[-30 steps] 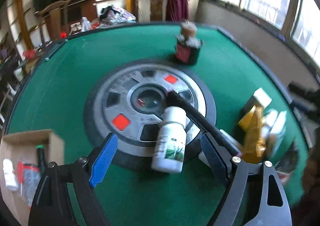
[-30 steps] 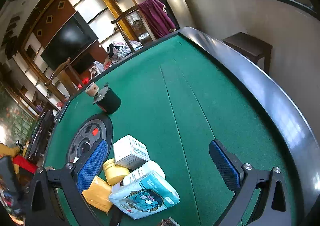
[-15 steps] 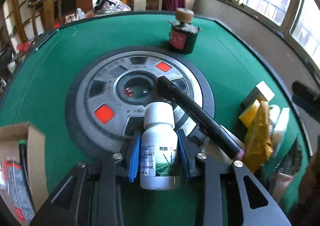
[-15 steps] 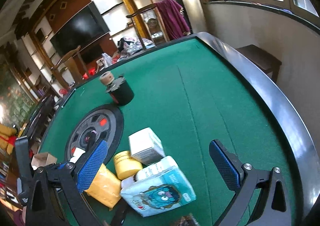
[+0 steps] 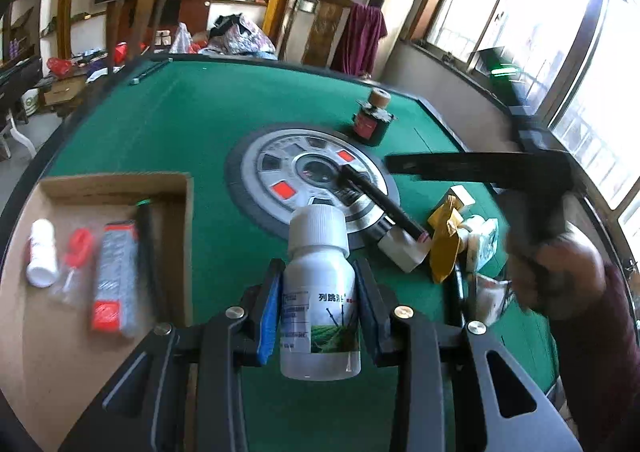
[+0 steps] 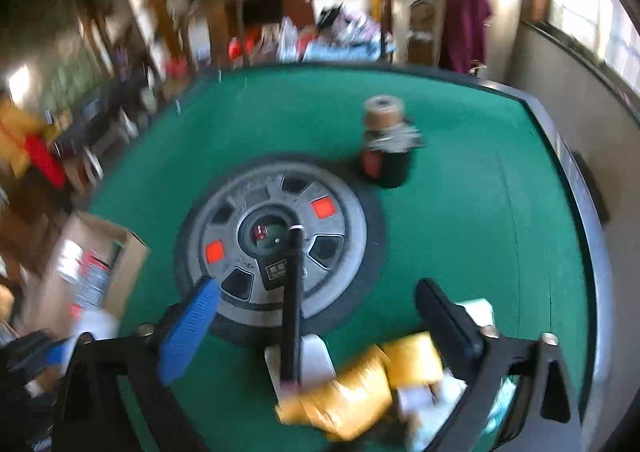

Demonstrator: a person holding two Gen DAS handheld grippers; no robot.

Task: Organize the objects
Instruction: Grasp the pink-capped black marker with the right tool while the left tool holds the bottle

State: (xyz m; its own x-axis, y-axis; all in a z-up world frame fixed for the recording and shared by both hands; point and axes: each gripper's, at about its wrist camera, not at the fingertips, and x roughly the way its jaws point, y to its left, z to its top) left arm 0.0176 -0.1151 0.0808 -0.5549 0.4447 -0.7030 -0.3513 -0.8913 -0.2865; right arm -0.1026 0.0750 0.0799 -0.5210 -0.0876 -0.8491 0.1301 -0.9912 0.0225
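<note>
At the frame's lower center, the left tool (image 5: 318,310) clenched a white bottle (image 5: 319,294) above the green surface (image 5: 160,132); only this view showed inside the cardboard box (image 5: 116,188) at left. The right tool (image 6: 316,328) hung released over a black pen (image 6: 292,304).

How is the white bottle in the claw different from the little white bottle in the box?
The white bottle is big and carries a green picture label; the little bottle looks smaller, its label too blurred to read. The white bottle is pinched upright in the left claw, above the green table; the little bottle lies loose in the cardboard box. Both are white with white caps.
</note>
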